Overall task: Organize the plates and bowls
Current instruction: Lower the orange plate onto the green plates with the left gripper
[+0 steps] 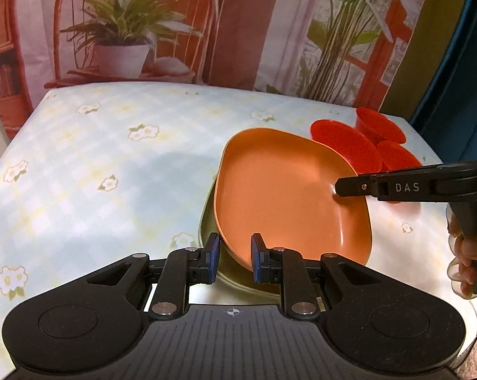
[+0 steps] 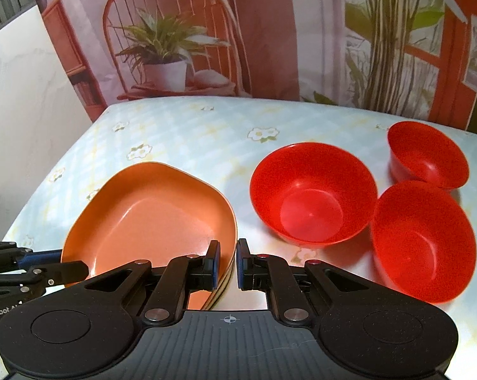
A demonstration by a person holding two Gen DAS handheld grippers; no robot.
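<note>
Left wrist view: left gripper (image 1: 235,261) closed on the near rim of an orange plate (image 1: 289,196), blue pads (image 1: 213,255) pinching the rim from both sides. Plate tilted, near edge raised above a second, olive-green plate (image 1: 208,221) lying beneath it on the table (image 1: 96,158). Table covered with a pale blue cloth printed with white flowers. Right gripper (image 1: 336,188) reaching in from the right, tip on the plate's far right rim, a hand (image 1: 466,253) on its handle at the frame edge. Three red bowls (image 1: 346,145) behind the plate, near the right back corner of the table, close together. Printed backdrop (image 1: 127,31) of a chair and potted plants behind the table. Right wrist view: right gripper (image 2: 229,262) clamped narrow on the orange plate's (image 2: 149,215) right rim, one pad inside, one outside; a thin greenish edge just visible under the plate. Left gripper (image 2: 61,264) holding the plate's left rim at the frame's left edge. Three red bowls upright on the table (image 2: 191,133) to the right: the largest (image 2: 311,193) just beside the plate, another (image 2: 425,240) nearer and right, touching or nearly touching it, the smallest (image 2: 428,155) behind, tilted.
</note>
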